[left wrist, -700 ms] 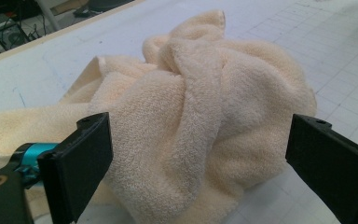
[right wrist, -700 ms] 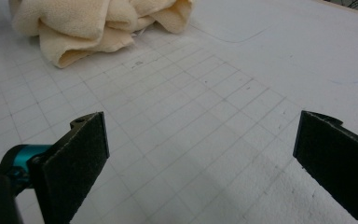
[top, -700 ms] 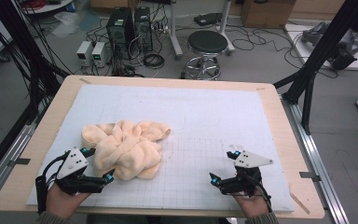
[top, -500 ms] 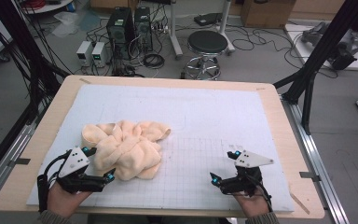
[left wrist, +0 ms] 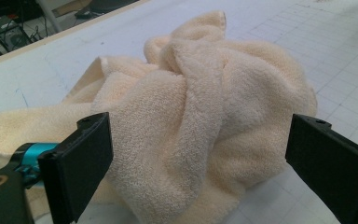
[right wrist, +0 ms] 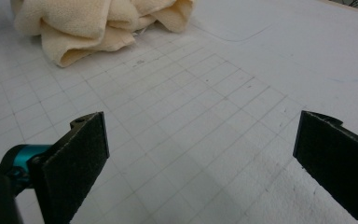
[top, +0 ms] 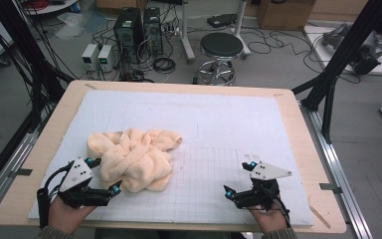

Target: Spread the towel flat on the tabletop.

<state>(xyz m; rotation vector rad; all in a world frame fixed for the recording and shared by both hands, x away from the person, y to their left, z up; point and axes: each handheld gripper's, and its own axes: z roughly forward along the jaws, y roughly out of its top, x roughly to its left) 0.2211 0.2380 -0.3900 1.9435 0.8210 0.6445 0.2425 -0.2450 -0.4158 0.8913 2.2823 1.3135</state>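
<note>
A crumpled cream towel (top: 135,158) lies in a heap on the left half of the white gridded mat (top: 229,119). My left gripper (top: 106,174) rests at the towel's near left edge, jaws wide open and pointing at the heap. In the left gripper view the towel (left wrist: 205,107) bulks just beyond the open left gripper (left wrist: 200,125), and neither pad presses on it. My right gripper (top: 238,178) sits on the bare mat at the near right, open and holding nothing. The right gripper view has the open right gripper (right wrist: 203,120) over grid lines, with the towel (right wrist: 88,23) far off at top left.
The mat lies on a wooden table (top: 298,134) with a bare border all round. Beyond the far edge, on the floor, stand a black stool (top: 221,47), computer cases (top: 129,30) and cables. Black frame posts (top: 343,55) rise at both sides.
</note>
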